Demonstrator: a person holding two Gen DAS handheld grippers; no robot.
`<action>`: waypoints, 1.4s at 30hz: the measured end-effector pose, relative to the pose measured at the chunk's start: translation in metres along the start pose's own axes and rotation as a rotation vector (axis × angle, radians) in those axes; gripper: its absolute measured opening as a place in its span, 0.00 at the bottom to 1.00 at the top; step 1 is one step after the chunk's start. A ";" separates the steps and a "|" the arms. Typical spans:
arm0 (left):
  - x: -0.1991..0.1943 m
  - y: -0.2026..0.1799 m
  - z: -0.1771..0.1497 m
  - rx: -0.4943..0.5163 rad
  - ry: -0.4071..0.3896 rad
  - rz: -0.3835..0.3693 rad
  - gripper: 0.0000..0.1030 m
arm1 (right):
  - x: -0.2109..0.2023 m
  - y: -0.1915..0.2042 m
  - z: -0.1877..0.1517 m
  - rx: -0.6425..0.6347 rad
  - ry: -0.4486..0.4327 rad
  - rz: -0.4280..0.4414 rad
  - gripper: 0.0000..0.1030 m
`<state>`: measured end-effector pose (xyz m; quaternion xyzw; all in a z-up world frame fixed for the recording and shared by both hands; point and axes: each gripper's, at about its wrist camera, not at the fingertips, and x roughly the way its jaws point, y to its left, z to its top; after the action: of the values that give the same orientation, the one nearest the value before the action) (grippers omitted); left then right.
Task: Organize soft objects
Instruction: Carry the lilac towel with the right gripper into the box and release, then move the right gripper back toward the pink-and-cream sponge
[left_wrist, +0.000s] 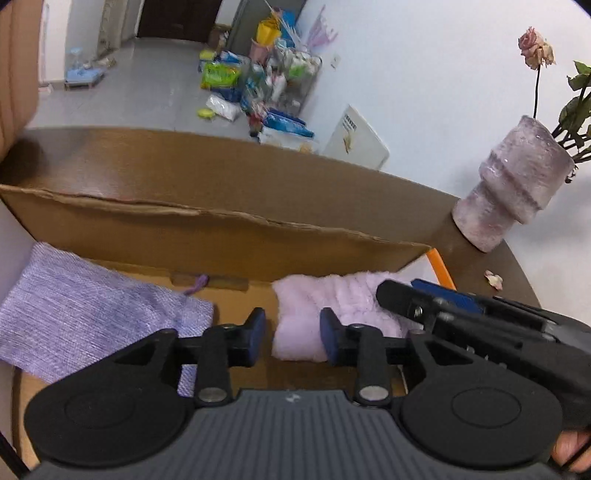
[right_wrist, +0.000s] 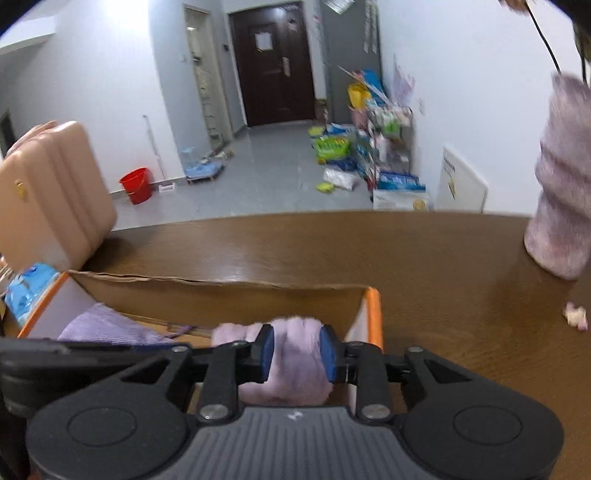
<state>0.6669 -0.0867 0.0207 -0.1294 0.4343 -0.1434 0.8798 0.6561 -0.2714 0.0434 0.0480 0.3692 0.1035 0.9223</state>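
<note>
Pink fluffy cloth (left_wrist: 332, 314), rolled up inside the cardboard box (left_wrist: 221, 229) beside a lilac pouch (left_wrist: 85, 314), is pinched by the right gripper (right_wrist: 298, 352), while the left gripper (left_wrist: 293, 334) hangs slightly parted, one pad touching it.

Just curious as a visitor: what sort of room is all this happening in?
Probably a home, perhaps a flat's living or entry area: a dark front door, a red bucket on the tiled floor, and a vase on a wooden table.

One cardboard box (left_wrist: 229, 240) holds two soft things, one lilac pouch (left_wrist: 85, 314) and one pink fluffy towel (left_wrist: 332, 295); one vase (left_wrist: 517, 184) stands on the counter (right_wrist: 332, 251).
</note>
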 end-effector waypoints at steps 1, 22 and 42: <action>-0.004 0.001 0.000 0.005 -0.022 -0.003 0.39 | -0.002 -0.004 0.001 0.011 -0.007 0.005 0.27; -0.268 -0.010 -0.051 0.243 -0.287 0.223 0.76 | -0.245 0.025 -0.011 -0.116 -0.183 0.071 0.73; -0.410 0.018 -0.325 0.326 -0.441 0.186 0.93 | -0.397 0.086 -0.240 -0.245 -0.376 0.102 0.83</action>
<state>0.1703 0.0458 0.1207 0.0260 0.2136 -0.0983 0.9716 0.1963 -0.2750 0.1507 -0.0273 0.1724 0.1833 0.9674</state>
